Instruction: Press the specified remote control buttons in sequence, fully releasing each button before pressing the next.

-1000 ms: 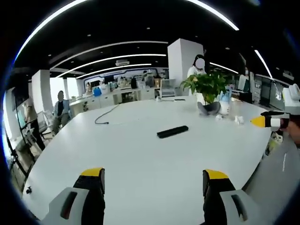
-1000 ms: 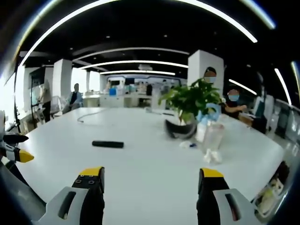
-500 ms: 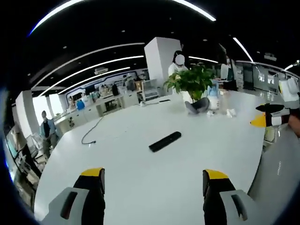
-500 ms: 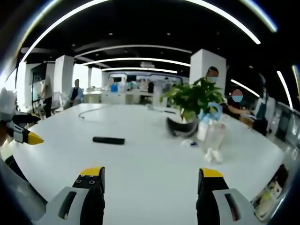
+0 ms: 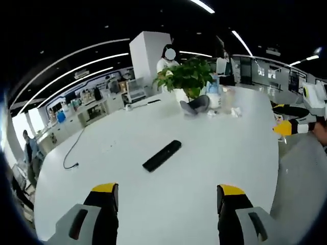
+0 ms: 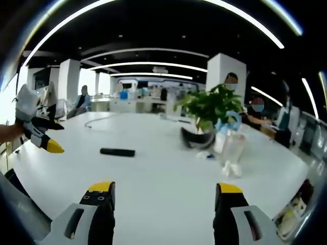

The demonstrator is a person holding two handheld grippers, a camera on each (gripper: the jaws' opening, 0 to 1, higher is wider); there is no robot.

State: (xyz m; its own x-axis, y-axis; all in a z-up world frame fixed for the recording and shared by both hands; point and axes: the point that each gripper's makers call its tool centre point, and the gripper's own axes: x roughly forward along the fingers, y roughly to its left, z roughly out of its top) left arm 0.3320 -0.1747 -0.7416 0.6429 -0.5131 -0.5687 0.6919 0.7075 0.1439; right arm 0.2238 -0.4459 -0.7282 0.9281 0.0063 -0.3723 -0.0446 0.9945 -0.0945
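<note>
A: Remote [image 5: 162, 155] lies flat mid-table [image 5: 204, 178], well ahead of both grippers, untouched.

B: Left gripper [image 5: 166, 196] and right gripper [image 6: 159, 194] both gape empty. Close one, tap squarely, lift clear.

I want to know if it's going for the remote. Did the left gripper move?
Yes. In the right gripper view, the left gripper has come in nearer the flat black remote control on the white table.

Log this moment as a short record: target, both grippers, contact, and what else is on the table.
target: black remote control, flat on the white table
left gripper: open, short of the remote
right gripper: open, over bare table
contact: none; no button pressed
other items: potted plant, clear bottle, cable
</note>
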